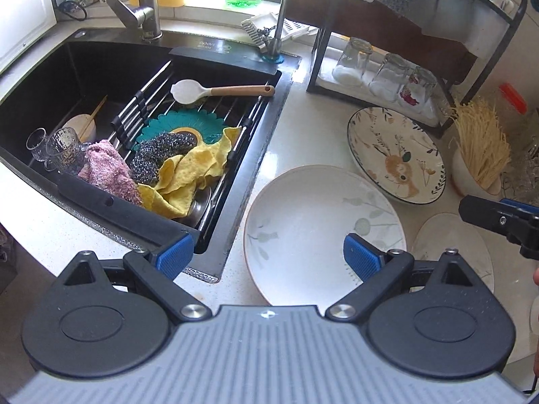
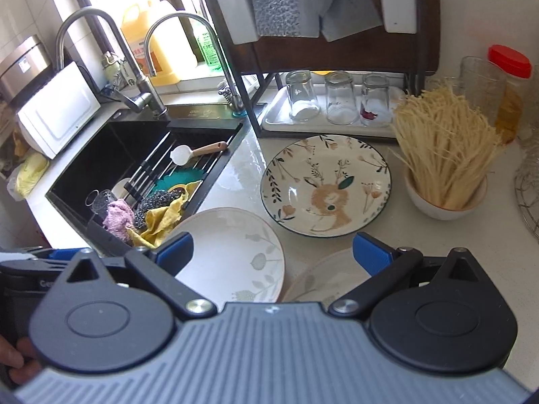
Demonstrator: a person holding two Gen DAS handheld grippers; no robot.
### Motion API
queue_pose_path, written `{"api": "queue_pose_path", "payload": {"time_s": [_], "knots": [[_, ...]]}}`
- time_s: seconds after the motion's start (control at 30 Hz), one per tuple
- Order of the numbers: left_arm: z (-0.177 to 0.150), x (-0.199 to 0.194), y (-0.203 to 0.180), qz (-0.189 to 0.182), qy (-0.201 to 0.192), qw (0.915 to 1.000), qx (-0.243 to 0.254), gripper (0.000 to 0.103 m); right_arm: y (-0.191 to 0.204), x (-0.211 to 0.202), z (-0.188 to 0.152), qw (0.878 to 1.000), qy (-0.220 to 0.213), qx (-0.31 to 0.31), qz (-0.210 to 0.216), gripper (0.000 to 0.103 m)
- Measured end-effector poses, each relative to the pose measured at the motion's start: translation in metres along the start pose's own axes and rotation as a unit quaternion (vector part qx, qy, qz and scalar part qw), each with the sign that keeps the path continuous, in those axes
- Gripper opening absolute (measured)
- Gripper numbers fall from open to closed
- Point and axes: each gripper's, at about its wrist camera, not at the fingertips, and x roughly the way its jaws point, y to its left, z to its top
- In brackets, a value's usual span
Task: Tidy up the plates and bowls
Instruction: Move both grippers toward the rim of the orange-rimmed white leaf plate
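Note:
Three plates lie on the pale counter right of the sink. A white leaf-print plate (image 1: 320,232) (image 2: 232,252) sits nearest the sink. Behind it rests a deer-pattern plate (image 1: 395,155) (image 2: 325,183). A second white plate (image 1: 451,245) (image 2: 326,279) lies at the front right. My left gripper (image 1: 269,259) hovers open above the near rim of the leaf-print plate, holding nothing. My right gripper (image 2: 273,252) (image 1: 498,222) hangs open over the gap between the two white plates, empty as well. A white bowl (image 2: 444,198) (image 1: 471,175) holds dry noodles.
The black sink (image 1: 101,67) holds a rack with cloths, a scourer, a spoon (image 1: 219,91), glass cups and a small bowl (image 1: 81,126). A dark shelf rack (image 2: 337,50) with upturned glasses (image 2: 340,97) on a tray stands at the back. Jars stand at far right.

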Motion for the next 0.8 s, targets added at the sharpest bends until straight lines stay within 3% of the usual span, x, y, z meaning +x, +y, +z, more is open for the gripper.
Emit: {"api": "queue_pose_path", "payload": {"time_s": [0.4, 0.63, 0.8], "knots": [[0.009, 0.047, 0.021, -0.047, 0.054, 0.9974, -0.012, 0.097, 0.011, 0.065, -0.003, 0.998, 0.053, -0.015, -0.021, 0.096], [0.018, 0.064, 0.031, -0.057, 0.068, 0.9959, -0.016, 0.096, 0.019, 0.089, -0.002, 0.996, 0.075, -0.035, -0.014, 0.069], [0.022, 0.073, 0.037, -0.084, 0.088, 0.9925, -0.018, 0.090, 0.023, 0.105, -0.002, 0.995, 0.092, -0.042, -0.026, 0.049]]}}
